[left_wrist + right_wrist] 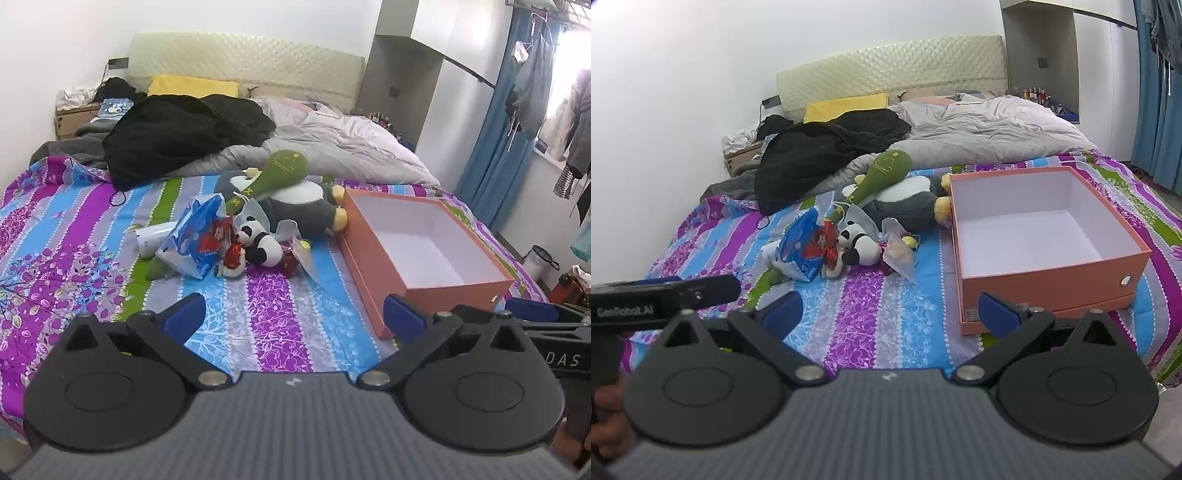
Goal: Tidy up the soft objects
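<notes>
A pile of soft toys lies mid-bed: a small panda (260, 243) (858, 245), a grey and white plush penguin (306, 210) (912, 199), a green plush club (277, 173) (882, 173), a blue and red bag (199, 240) (807, 251) and a small red toy (232, 258). An open orange box (424, 240) (1045, 236), white inside and empty, sits to their right. My left gripper (293, 317) is open and empty over the sheet, short of the pile. My right gripper (890, 314) is open and empty, its right finger near the box's front corner.
A black garment (177, 133) (827, 151) and a grey duvet (343, 144) (982, 129) are heaped behind the toys. A white bottle (151, 238) lies left of the bag. A yellow pillow (192, 86) rests by the headboard. Blue curtains (495, 140) hang at the right.
</notes>
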Action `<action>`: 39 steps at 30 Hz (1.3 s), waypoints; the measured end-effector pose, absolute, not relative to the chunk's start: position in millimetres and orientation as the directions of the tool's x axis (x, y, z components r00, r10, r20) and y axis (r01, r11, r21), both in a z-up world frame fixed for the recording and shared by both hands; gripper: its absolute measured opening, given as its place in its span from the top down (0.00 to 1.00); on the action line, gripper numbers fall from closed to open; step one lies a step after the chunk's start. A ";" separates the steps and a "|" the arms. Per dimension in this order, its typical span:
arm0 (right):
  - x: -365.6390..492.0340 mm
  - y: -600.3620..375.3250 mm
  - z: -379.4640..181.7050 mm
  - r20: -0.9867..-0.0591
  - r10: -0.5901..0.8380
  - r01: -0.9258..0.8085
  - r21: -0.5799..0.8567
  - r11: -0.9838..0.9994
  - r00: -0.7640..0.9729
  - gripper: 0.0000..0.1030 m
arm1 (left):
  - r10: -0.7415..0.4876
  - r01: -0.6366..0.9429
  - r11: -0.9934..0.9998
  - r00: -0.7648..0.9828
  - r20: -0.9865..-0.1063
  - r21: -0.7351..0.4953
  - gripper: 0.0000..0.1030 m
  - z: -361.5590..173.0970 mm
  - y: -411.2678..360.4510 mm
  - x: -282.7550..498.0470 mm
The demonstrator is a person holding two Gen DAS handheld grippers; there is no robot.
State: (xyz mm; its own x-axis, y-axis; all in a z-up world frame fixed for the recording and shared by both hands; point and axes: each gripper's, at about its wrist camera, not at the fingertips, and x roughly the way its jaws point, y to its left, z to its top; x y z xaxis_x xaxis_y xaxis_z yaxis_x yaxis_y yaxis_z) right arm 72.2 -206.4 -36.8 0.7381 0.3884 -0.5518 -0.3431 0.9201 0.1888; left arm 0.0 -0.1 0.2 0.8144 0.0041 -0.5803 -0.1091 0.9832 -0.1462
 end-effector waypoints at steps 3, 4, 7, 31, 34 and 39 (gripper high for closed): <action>72.2 -205.5 -36.2 -0.551 0.390 -0.343 0.191 0.920 0.738 0.00 | 0.013 -0.115 0.983 0.819 -0.574 -0.142 0.00 1.5 -0.5 -0.9; 72.6 -204.0 -36.2 -0.558 0.384 -0.344 0.180 0.922 0.736 0.00 | 0.016 -0.117 0.983 0.820 -0.571 -0.140 0.00 2.0 -1.1 -1.5; 73.9 -204.7 -37.8 -0.557 0.384 -0.345 0.180 0.921 0.737 0.00 | 0.004 -0.116 0.980 0.819 -0.574 -0.159 0.00 -1.4 -1.5 -4.4; 73.0 -205.4 -37.5 -0.567 0.365 -0.334 0.163 0.928 0.739 0.00 | 0.002 -0.114 0.982 0.805 -0.593 -0.152 0.00 -2.9 3.1 -1.3; 71.0 -204.3 -37.4 -0.568 0.362 -0.332 0.160 0.930 0.739 0.00 | 0.001 -0.113 0.982 0.805 -0.593 -0.151 0.00 -3.5 2.7 -1.7; 71.6 -204.5 -37.5 -0.569 0.360 -0.331 0.159 0.930 0.739 0.00 | 0.003 -0.114 0.982 0.806 -0.592 -0.150 0.00 -3.9 2.1 -2.3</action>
